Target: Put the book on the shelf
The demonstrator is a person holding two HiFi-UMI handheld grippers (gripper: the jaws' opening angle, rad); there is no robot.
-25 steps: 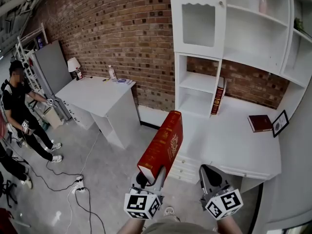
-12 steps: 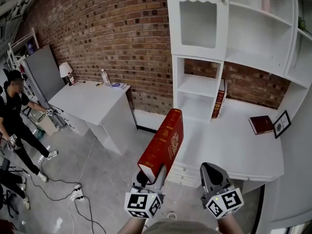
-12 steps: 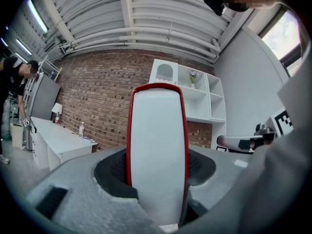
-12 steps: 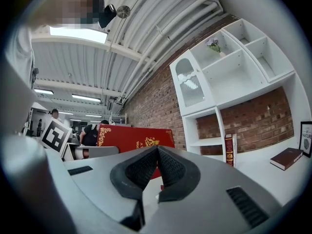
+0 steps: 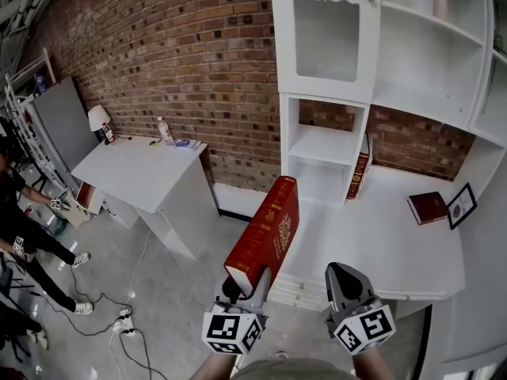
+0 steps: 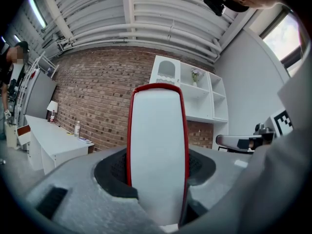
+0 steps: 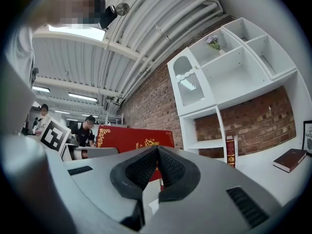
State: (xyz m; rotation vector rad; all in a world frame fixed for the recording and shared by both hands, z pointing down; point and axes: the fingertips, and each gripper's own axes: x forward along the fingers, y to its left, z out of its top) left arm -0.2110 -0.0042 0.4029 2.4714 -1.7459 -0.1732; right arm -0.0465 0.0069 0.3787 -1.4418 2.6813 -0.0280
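My left gripper (image 5: 247, 279) is shut on a thick red book (image 5: 264, 232) with gold ornament, holding it by its lower end so it stands tilted up and forward. In the left gripper view the book's white page edge (image 6: 157, 150) fills the gap between the jaws. My right gripper (image 5: 342, 279) hangs beside it at the lower right, jaws closed together with nothing between them (image 7: 157, 172). Ahead stands the white shelf unit (image 5: 323, 145) with open compartments over a white desk (image 5: 372, 240). A red book (image 5: 362, 171) stands upright beside the lower compartments.
A dark red book (image 5: 428, 207) lies flat on the desk next to a framed picture (image 5: 462, 204). A separate white table (image 5: 142, 169) with a lamp and bottles stands left against the brick wall. A person (image 5: 24, 228) is at the far left; cables and a power strip (image 5: 123, 317) lie on the floor.
The shelf and desk have drawn nearer and slid slightly left in the head view as both grippers moved forward together. The person at left has shifted toward the frame's edge. The grip on the book is unchanged.
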